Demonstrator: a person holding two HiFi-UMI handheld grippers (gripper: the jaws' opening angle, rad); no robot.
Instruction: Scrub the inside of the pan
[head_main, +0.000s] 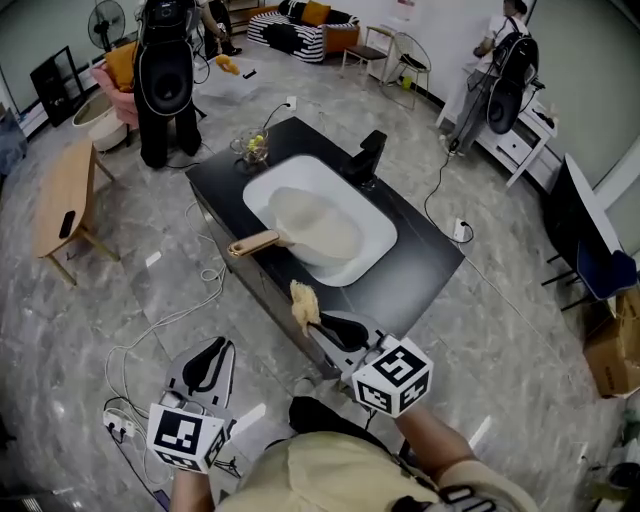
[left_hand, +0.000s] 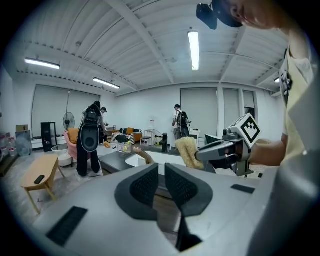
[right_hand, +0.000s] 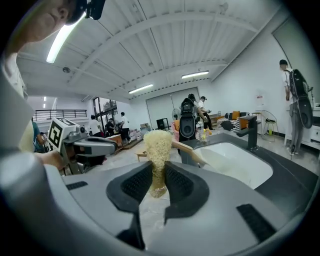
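Note:
A pale pan (head_main: 318, 226) lies in the white sink (head_main: 372, 253) of a black counter, its wooden handle (head_main: 254, 243) pointing left over the rim. My right gripper (head_main: 322, 322) hovers just off the counter's near edge, shut on a yellow fibrous scrubber (head_main: 303, 305) that stands up from the jaws (right_hand: 158, 145). My left gripper (head_main: 207, 364) hangs lower left over the floor, shut with nothing between its jaws (left_hand: 161, 183). In the left gripper view the scrubber (left_hand: 187, 150) and the pan handle (left_hand: 145, 156) lie ahead.
A black faucet (head_main: 367, 156) stands at the sink's far side, and a glass bowl (head_main: 252, 146) sits on the counter's far corner. A person with a black backpack (head_main: 165, 75) stands beyond it. A wooden bench (head_main: 63, 205) is at left; cables (head_main: 195, 312) trail on the floor.

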